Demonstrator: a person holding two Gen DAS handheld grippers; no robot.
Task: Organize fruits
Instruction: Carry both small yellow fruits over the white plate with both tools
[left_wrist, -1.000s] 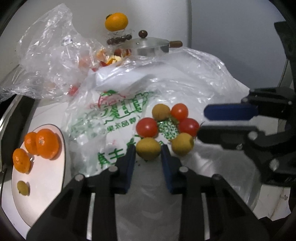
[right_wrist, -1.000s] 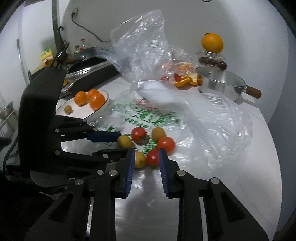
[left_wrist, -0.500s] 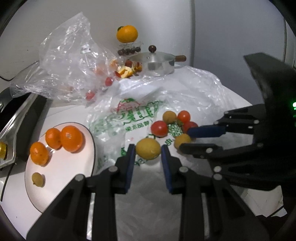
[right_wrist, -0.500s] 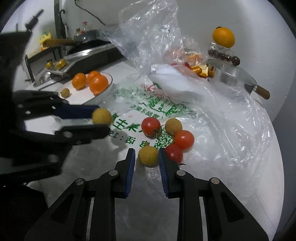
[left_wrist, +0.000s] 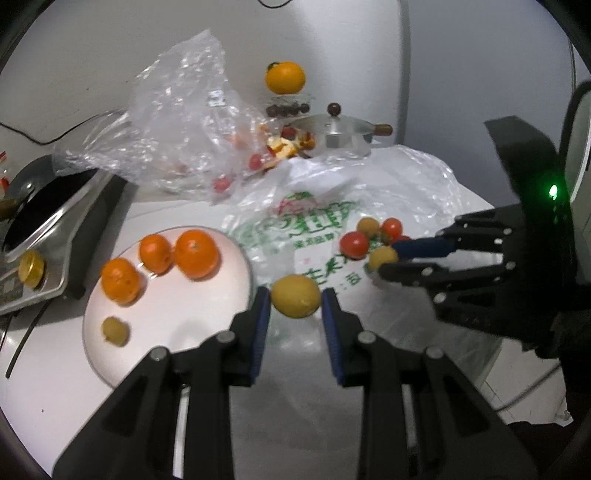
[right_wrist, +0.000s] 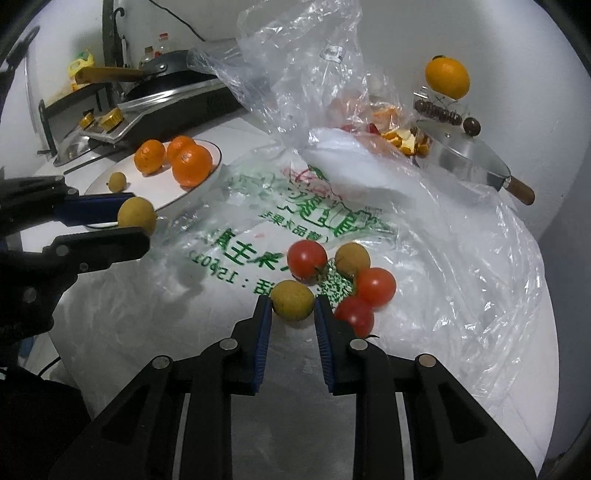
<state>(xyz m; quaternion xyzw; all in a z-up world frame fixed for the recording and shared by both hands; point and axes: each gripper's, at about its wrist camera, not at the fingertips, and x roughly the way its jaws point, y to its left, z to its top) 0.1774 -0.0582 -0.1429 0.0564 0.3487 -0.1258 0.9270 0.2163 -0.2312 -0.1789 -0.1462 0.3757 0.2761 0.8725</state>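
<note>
My left gripper (left_wrist: 295, 300) is shut on a yellow-green round fruit (left_wrist: 295, 295), held above the table just right of the white plate (left_wrist: 207, 325); the fruit also shows in the right wrist view (right_wrist: 136, 213). The plate holds three oranges (left_wrist: 195, 253) and one small yellow-green fruit (left_wrist: 115, 331). My right gripper (right_wrist: 292, 308) is shut on another yellow-green fruit (right_wrist: 292, 300) that rests on the printed plastic bag (right_wrist: 295, 218), next to three cherry tomatoes (right_wrist: 307, 258) and one more yellow-green fruit (right_wrist: 352, 259).
A crumpled clear bag (left_wrist: 177, 122) with fruit pieces lies behind. A steel lidded pot (left_wrist: 341, 133) and an orange on a stand (left_wrist: 285, 77) sit at the back. An induction cooker (left_wrist: 48, 229) is at the left.
My left gripper has lifted its fruit off the bag and carried it left toward the plate. My right gripper has moved in and closed around a yellow-green fruit by the tomatoes.
</note>
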